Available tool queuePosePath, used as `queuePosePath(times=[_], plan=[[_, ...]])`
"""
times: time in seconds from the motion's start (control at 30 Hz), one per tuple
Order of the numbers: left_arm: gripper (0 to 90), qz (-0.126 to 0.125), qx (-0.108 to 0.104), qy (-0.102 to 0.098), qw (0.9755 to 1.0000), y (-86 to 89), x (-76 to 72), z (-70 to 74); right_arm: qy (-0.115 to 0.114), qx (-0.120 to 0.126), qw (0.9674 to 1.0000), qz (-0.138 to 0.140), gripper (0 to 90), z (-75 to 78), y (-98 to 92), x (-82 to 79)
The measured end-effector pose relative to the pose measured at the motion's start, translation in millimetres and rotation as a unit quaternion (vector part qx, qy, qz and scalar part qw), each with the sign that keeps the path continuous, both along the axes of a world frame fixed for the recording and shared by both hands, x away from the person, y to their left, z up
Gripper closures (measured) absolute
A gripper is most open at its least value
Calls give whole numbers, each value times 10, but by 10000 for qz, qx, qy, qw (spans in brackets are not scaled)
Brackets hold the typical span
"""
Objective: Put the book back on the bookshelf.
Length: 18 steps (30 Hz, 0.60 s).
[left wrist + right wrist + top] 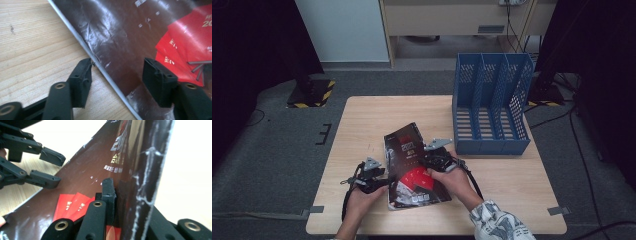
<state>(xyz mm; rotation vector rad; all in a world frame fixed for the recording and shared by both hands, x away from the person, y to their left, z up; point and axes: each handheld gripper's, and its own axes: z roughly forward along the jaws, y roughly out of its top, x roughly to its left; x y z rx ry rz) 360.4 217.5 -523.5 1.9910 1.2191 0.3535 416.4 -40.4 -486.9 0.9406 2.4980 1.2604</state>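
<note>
Magazine (414, 167), dark glossy cover with red fan shapes, lies near the front of the desk (362, 120), its right side lifted. The right tongs (438, 159) are clenched on that right edge; in the right gripper view one pad presses the cover while the edge runs up between the jaws. The left tongs (379, 179) stand released, astride the left edge with a gap at each pad, gripping nothing.

Held by one thin edge alone, the limp, slick magazine could sag, fold or slip out of the pinch if raised quickly, and its pages could fan open. The left jaw tip sits right at the edge and could snag it.

A blue file rack (491, 107) stands at the desk's far right, apart from the magazine, with bare desk to the left and behind for moving.
</note>
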Motion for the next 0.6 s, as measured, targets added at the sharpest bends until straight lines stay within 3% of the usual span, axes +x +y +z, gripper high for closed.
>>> queuePosePath(times=[0.3,0.6], plan=[[293,-34,-75,-13,10000,-20,7,12,-289,158,9994,99,848,211,-37,-56],[198,-42,-224,9,9997,-31,20,11,-434,324,9984,140,855,305,-80,-91]])
